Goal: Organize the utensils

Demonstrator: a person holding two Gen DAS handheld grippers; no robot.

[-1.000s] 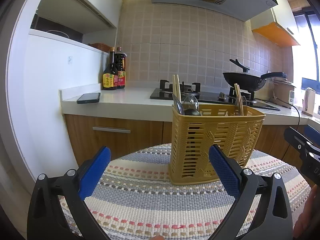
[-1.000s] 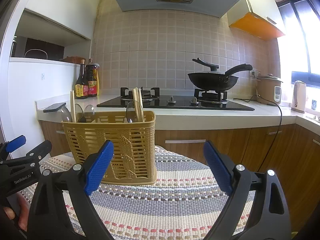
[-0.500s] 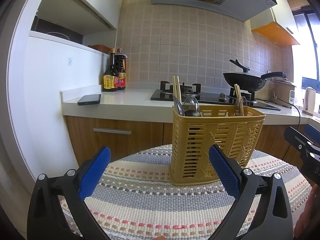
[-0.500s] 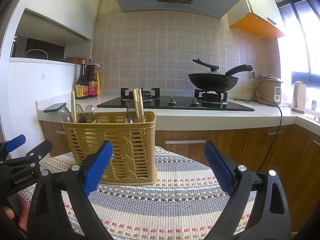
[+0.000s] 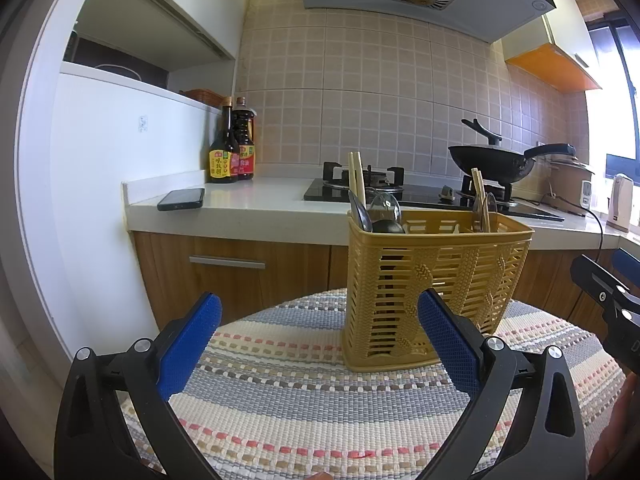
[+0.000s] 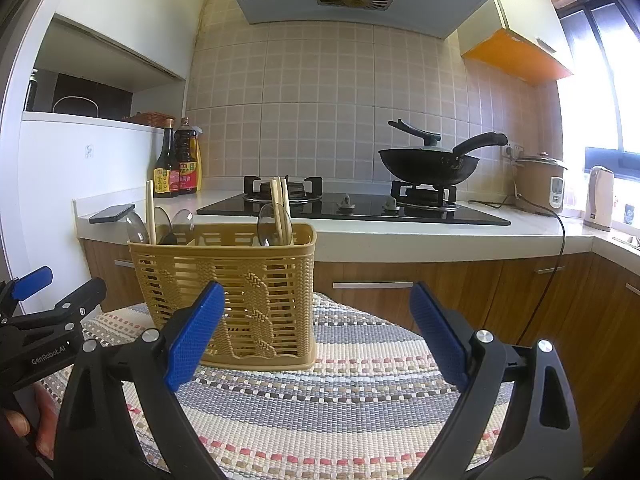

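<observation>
left tongs [image 5: 318, 338] spread, empty | right tongs [image 6: 316, 330] spread, empty | basket [image 6: 236, 292] upright on desk mat [image 6: 340, 392] — spoons, chopsticks inside

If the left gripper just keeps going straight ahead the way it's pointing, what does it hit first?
Probably the yellow utensil basket, or it may just clear the basket's left side. The left gripper is open and empty above the striped mat; the basket overlaps its right finger. Depth is unclear.
</observation>
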